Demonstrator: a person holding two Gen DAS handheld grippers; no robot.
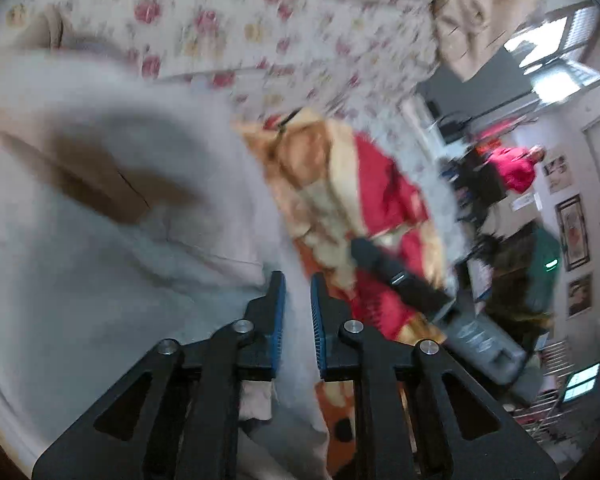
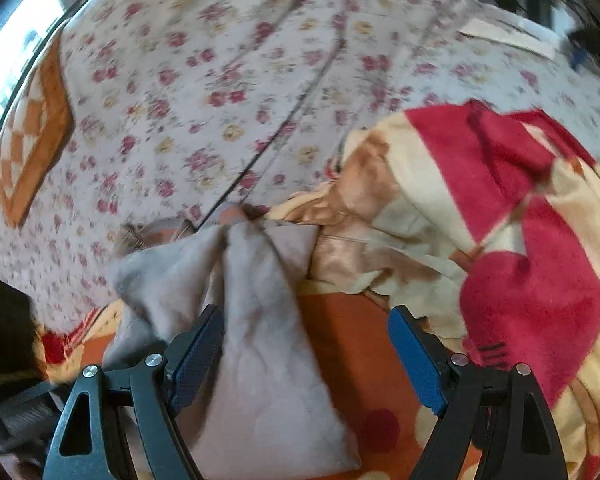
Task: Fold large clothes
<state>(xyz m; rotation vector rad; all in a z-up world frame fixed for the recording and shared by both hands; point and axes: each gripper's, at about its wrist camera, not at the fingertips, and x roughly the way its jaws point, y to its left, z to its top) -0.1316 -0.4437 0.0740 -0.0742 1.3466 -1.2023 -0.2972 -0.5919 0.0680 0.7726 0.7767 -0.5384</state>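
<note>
A large pale grey-beige garment point(image 1: 112, 216) fills the left of the left wrist view, lifted and blurred. My left gripper point(image 1: 298, 300) is shut on a fold of it that runs between the blue pads. In the right wrist view the same garment point(image 2: 260, 320) lies bunched on the bed, one strip passing beside my left finger. My right gripper point(image 2: 306, 344) is open wide above it, holding nothing. The other gripper point(image 1: 400, 280) shows as a dark bar at the right of the left wrist view.
A floral bedsheet point(image 2: 220, 80) covers the bed. A red, cream and orange blanket point(image 2: 520, 240) lies heaped at the right, also seen in the left wrist view point(image 1: 352, 184). An orange checked cushion point(image 2: 32, 128) sits at the left. Room furniture and wall pictures point(image 1: 572, 232) stand beyond.
</note>
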